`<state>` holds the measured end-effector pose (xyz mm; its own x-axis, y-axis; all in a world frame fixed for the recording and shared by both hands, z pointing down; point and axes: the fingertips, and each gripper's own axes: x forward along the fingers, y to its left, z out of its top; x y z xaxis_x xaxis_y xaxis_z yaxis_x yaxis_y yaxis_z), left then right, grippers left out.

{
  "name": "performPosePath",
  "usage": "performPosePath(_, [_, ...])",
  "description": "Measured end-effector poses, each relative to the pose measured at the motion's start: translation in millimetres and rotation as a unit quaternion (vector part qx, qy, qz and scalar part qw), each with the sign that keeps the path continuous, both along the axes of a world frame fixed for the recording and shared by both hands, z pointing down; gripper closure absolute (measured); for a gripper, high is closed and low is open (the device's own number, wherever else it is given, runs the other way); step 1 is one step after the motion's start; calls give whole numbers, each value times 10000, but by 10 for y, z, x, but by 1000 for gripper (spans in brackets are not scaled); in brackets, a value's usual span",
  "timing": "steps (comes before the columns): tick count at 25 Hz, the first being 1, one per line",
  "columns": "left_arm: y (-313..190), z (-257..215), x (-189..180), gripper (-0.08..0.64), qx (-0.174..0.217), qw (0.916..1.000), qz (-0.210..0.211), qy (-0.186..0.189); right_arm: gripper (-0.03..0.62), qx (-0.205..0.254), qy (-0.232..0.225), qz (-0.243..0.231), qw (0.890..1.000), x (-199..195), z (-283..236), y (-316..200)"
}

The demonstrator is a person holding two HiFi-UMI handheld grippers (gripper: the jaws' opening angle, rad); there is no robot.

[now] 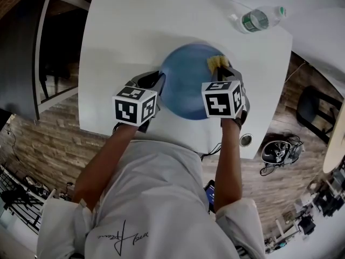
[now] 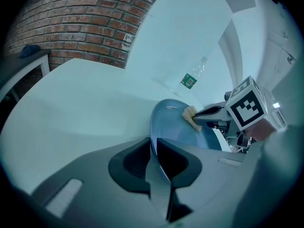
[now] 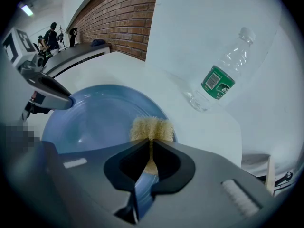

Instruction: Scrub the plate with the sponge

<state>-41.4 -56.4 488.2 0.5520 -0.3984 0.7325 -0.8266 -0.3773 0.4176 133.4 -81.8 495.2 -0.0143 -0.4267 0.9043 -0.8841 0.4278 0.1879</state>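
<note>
Plate (image 1: 186, 85) first, Sam: what have the tools got?

Right tool (image 3: 151, 158) is clenched on the yellow sponge (image 3: 151, 128), Jo. The sponge lies on the plate's rim at about 2 o'clock in the head view. Left tool (image 2: 154, 151) is clamped on the rim itself at about 9 o'clock, with the edge running straight between its jaws. The blue plate sits near the front middle of the white worktop (image 1: 135, 31). Whether it lies flat or is tipped up a little I cannot tell.

So how far along is the scrubbing?

Under way, I'd judge, since sponge and plate are touching. But the plate's face looks glossy and even, with no foam, water or dirt to read, so nothing shows which parts are done. I'd count the centre and the near side as left to cover.

And around it?

A clear plastic bottle (image 1: 259, 19) with a green label lies on its side at 1 o'clock from the plate, well apart from it, near the worktop's far right corner. Beyond the worktop, a brick wall (image 2: 80, 23) shows in both tool views. A dark chair (image 1: 312, 107) stands on the floor at 3 o'clock.
</note>
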Motion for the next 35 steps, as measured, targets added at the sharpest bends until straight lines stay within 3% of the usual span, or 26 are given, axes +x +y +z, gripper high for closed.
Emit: performPosePath(35, [-15, 14, 2, 505, -62, 9999, -52, 104, 565, 221, 456, -504, 9974, -192, 24, -183])
